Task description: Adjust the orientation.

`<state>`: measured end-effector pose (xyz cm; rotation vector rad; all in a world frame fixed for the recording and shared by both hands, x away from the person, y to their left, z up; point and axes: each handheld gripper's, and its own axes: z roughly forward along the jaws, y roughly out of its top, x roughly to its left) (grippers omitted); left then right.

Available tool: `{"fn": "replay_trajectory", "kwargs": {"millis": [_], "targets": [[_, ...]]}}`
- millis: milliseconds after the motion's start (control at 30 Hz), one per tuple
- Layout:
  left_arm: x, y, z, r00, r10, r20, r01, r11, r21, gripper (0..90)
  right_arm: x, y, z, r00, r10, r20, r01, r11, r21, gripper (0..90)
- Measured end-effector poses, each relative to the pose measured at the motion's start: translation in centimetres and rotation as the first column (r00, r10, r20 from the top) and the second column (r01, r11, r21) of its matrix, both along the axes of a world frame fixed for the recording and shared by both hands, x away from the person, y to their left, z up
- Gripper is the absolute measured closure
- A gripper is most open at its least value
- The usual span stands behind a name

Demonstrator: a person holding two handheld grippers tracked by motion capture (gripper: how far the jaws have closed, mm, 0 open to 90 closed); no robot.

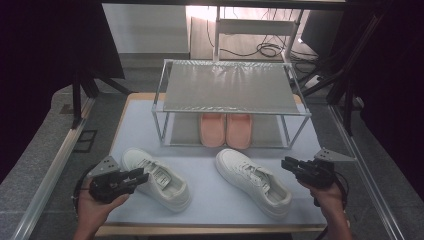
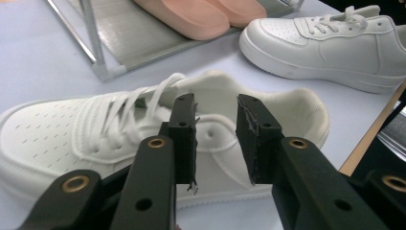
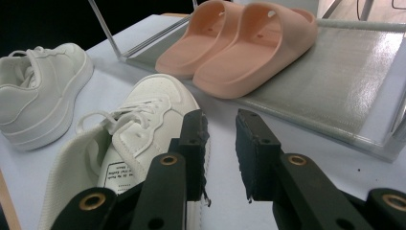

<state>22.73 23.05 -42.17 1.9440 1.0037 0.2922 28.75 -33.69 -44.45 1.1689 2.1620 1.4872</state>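
High view: left gripper (image 1: 142, 174) beside the left sneaker (image 1: 159, 178), right gripper (image 1: 286, 163) just right of the right sneaker (image 1: 252, 182); pink slippers (image 1: 226, 129) on the rack (image 1: 231, 88) bottom shelf, all on the pale mat (image 1: 200, 170)
Left gripper view: jaws parted, holding nothing, hovering at the sneaker's heel collar
Right gripper view: jaws parted and empty beside the right sneaker; tongue label print too small to read

Open mat is left between the two white sneakers (image 1: 156, 177) (image 1: 252, 181), while the rack's lower shelf (image 1: 272, 131) is blocked centrally by pink slides (image 1: 225, 129) and capped by the upper shelf (image 1: 230, 87).
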Motion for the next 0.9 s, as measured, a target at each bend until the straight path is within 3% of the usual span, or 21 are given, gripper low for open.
{"fn": "replay_trajectory", "kwargs": {"millis": [167, 400, 600, 900], "targets": [[0.2, -0.9, 0.1, 0.9998, -0.022, -0.001, 0.022, 0.9998, -0.003, 67.2, 0.1, -0.3, -0.2, 0.9999, -0.01, -0.008, 0.01, 1.0, 0.002, 73.6], [0.2, -2.0, 0.4, 0.9988, -0.047, 0.014, 0.047, 0.9988, -0.012, 80.4, 0.2, -0.4, -0.5, 0.9998, -0.014, -0.016, 0.014, 1.0, 0.002, 73.5], [0.5, -3.2, -0.1, 0.9957, -0.09, -0.022, 0.091, 0.9958, 0.009, 89.2, 0.3, -0.4, -0.7, 0.9996, -0.015, -0.022, 0.015, 1.0, 0.001, 73.4], [0.7, -5.0, -1.1, 0.9885, -0.14, -0.057, 0.141, 0.9898, 0.019, 90.0, 0.5, -0.5, -0.9, 0.9994, -0.018, -0.031, 0.018, 1.0, 0.001, 73.4]]}}
